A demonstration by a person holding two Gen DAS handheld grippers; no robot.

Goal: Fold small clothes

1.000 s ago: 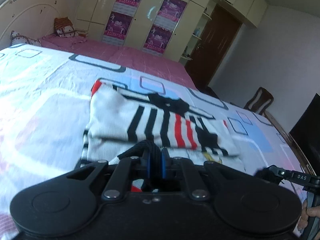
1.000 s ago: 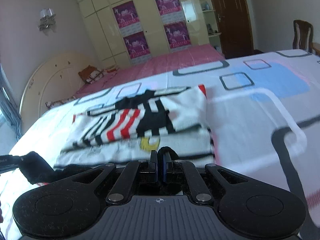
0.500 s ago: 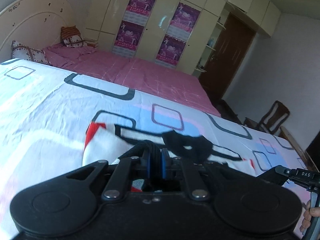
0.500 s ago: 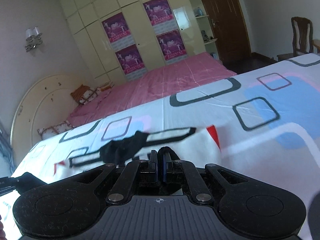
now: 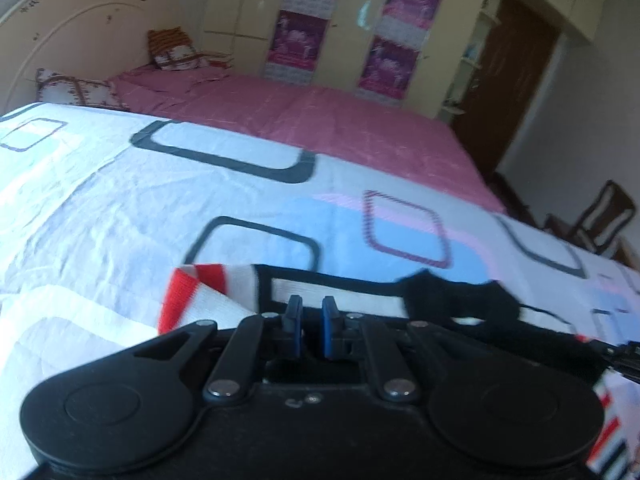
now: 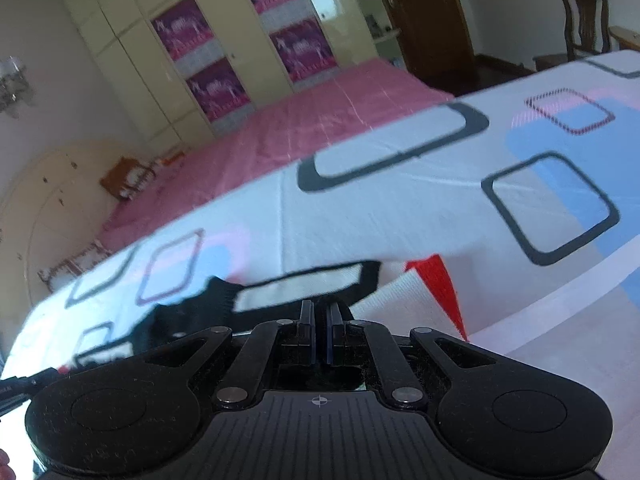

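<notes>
Out on the bed's patterned sheet [image 5: 100, 200], toward its near edge, the striped garment [image 5: 336, 292] lies under both tools, left gripper [image 5: 311, 322] and right gripper [image 6: 319, 322] each pinched shut on cloth, so lay the hem square before letting go.

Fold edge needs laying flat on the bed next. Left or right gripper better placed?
Right, probably. The right gripper is shut with the shirt's black trim bunched at its tips, so it can set that edge down. The left gripper is almost shut, but no cloth shows between its pads.
</notes>
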